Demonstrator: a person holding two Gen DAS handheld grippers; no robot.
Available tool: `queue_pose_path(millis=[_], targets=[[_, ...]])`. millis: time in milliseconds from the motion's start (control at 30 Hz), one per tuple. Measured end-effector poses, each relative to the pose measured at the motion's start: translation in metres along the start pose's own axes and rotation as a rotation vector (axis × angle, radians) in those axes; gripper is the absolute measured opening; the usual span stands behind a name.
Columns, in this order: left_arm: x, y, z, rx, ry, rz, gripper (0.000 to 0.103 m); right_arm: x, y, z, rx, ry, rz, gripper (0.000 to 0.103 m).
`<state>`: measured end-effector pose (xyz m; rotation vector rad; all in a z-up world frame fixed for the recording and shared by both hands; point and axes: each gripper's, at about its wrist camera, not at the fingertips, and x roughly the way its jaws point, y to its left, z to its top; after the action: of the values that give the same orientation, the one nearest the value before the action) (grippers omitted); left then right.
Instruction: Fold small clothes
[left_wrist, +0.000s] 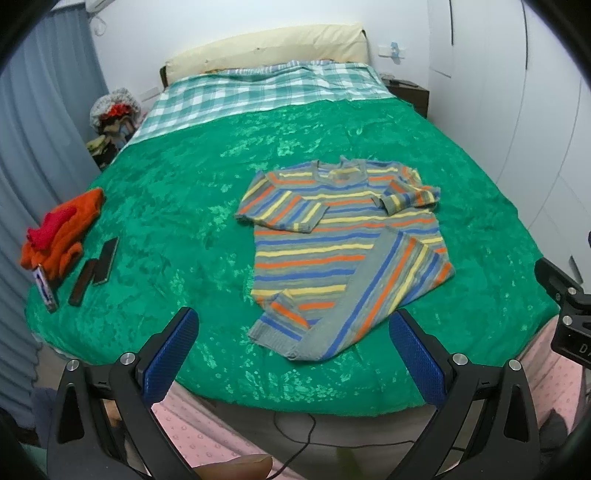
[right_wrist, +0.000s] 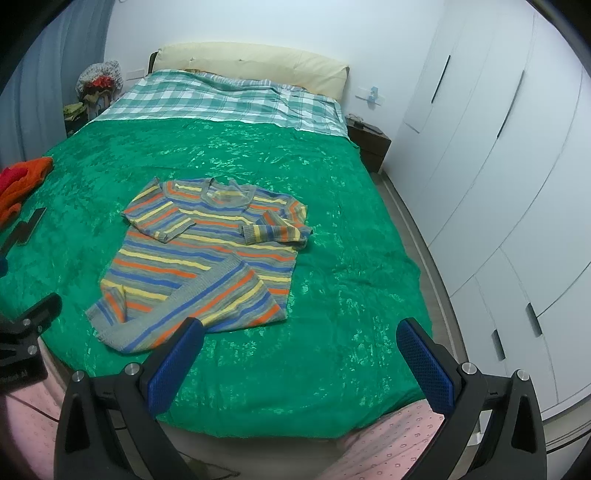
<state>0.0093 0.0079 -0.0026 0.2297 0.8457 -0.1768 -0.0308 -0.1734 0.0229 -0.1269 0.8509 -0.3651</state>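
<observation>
- Left wrist view: my left gripper (left_wrist: 293, 334) hangs released, jaws spread wide with nothing between them, at the near edge of the bed (left_wrist: 177, 206). The sweater (left_wrist: 332, 240) lies flat just beyond it, neck away from me, both sleeves already crossed onto the chest and one bottom corner turned up in a diagonal flap. An orange garment (left_wrist: 62, 232) sits well left of the sweater, with two dark flat objects (left_wrist: 98, 269) beside it.
- Right wrist view: my right gripper (right_wrist: 299, 343) is likewise released and holds nothing; its left finger sits just over the sweater's (right_wrist: 207, 254) near hem, and most of the sweater lies left of it.
- I judge the fold half done. To do it well, I'd pinch both hem corners together, flap layer included, lift low and carry them evenly toward the neck.
</observation>
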Motion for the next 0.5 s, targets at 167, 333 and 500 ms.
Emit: queue_pose_path(millis=[167,333,500], targets=[[0.0003,0.0004,-0.0002,0.002,-0.001,0.017,0.103,0.0020,0.0028,-0.0015,-0.004,0.004,0.018,0.103],[-0.0004,0.0021,-0.0013,0.011,-0.007,0.050,0.103,0.0016,0.0072,-0.0025,-0.010,0.002,0.034,0.103],[-0.0001,0.0033,-0.0024,0.009,-0.004,0.059,0.103,0.0029,0.0082,-0.0014,-0.014,0.008,0.038,0.103]])
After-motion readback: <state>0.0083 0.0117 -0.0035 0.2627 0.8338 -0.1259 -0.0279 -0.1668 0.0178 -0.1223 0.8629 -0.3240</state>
